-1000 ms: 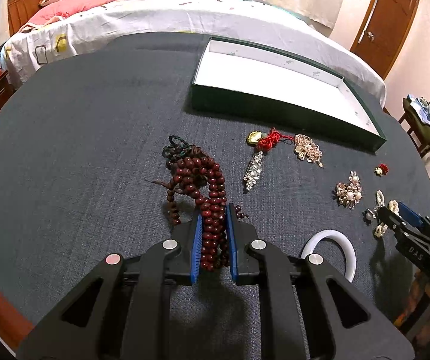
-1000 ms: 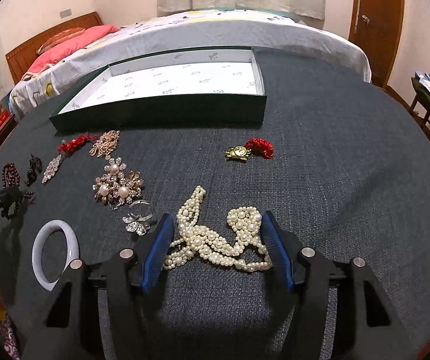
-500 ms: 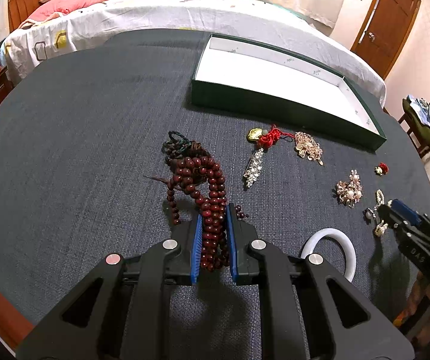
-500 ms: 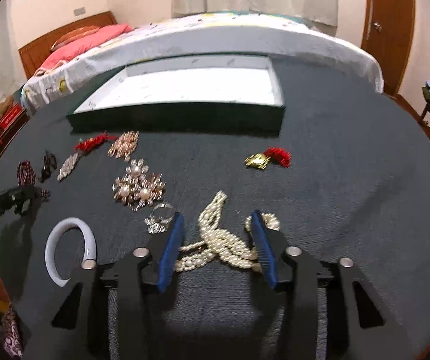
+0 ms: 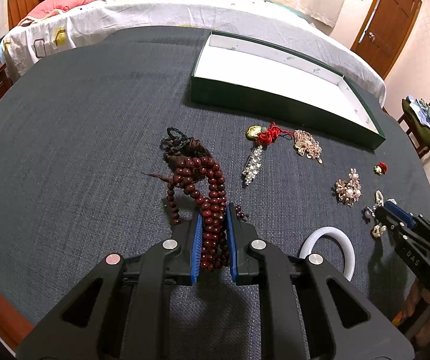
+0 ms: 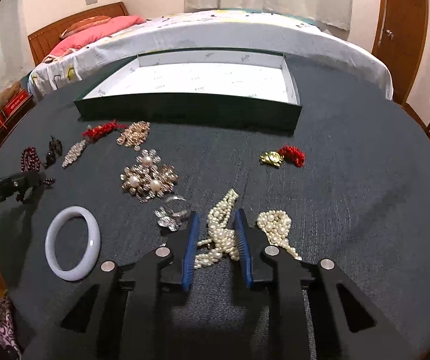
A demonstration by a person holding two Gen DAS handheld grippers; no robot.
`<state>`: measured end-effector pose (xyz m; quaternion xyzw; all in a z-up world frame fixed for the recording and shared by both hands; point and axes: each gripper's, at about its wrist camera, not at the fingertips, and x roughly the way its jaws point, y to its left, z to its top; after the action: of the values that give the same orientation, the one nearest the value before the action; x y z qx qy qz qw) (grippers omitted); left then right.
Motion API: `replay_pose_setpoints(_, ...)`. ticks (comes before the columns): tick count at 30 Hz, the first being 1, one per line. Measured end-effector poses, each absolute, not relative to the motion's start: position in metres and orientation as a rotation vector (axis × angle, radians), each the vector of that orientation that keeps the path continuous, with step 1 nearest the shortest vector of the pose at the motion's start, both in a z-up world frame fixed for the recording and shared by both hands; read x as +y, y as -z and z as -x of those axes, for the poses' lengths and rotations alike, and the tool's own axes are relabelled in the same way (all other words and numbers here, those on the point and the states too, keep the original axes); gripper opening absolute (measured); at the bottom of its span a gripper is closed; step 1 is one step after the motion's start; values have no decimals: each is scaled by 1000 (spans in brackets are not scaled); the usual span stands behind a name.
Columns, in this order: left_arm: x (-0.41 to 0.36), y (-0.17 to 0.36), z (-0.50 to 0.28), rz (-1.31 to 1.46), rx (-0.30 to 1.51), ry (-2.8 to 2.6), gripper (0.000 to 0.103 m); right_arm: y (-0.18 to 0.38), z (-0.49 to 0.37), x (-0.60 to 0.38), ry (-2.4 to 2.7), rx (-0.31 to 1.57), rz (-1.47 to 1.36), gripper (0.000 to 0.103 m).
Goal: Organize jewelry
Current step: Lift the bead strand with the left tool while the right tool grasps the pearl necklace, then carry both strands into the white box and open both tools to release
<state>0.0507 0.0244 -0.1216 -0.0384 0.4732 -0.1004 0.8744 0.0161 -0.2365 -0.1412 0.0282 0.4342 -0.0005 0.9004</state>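
In the left wrist view my left gripper (image 5: pixel 213 210) is shut on a bundle of dark red bead strands (image 5: pixel 197 174), which trail onto the dark cloth ahead. In the right wrist view, my right gripper (image 6: pixel 216 219) has its jaws closing on a white pearl necklace (image 6: pixel 224 231). Its pads squeeze the bunched strands, and one loop (image 6: pixel 275 222) lies outside the right finger. A green box (image 6: pixel 185 111) with a white lining stands open at the back. Each gripper shows in the other's view: right gripper (image 5: pixel 383 208), left gripper (image 6: pixel 34 180).
Loose on the cloth lie a white bangle (image 6: pixel 49 246), a silver flower ring (image 6: pixel 173 213), a pearl brooch (image 6: pixel 149 180), a gold filigree piece (image 6: pixel 134 133), a crystal pin (image 6: pixel 74 153) and a gold charm with red tassel (image 6: pixel 281 156). A bed stands beyond the table.
The right gripper's jaws have narrowed from wide around the pearl necklace to squeezing its middle strands, bunching them. The left gripper has kept still, with the beads in it.
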Motion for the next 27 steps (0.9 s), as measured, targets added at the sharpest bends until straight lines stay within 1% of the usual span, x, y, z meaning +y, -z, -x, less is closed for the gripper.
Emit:
replay_pose_setpoints(1,24,122,-50,80,989,210,15,141,-16,-238,1,898,-61,25)
replay_pose_setpoints(5,23,123,-50,81,992,211,15,141,-13,-240,-9,896,-65,17)
replay_pose_setpoints(9,22,123,-49,77,994,212,15,141,-12,-242,-10,889,-78,14)
replay_pose_setpoints(16,21,120,-48,81,986,214,15,128,-6,-246,-4,846,-98,14)
replay_pose_setpoints(27,14,90,-42,97,928,250,15,88,7,-260,7,744,-147,14)
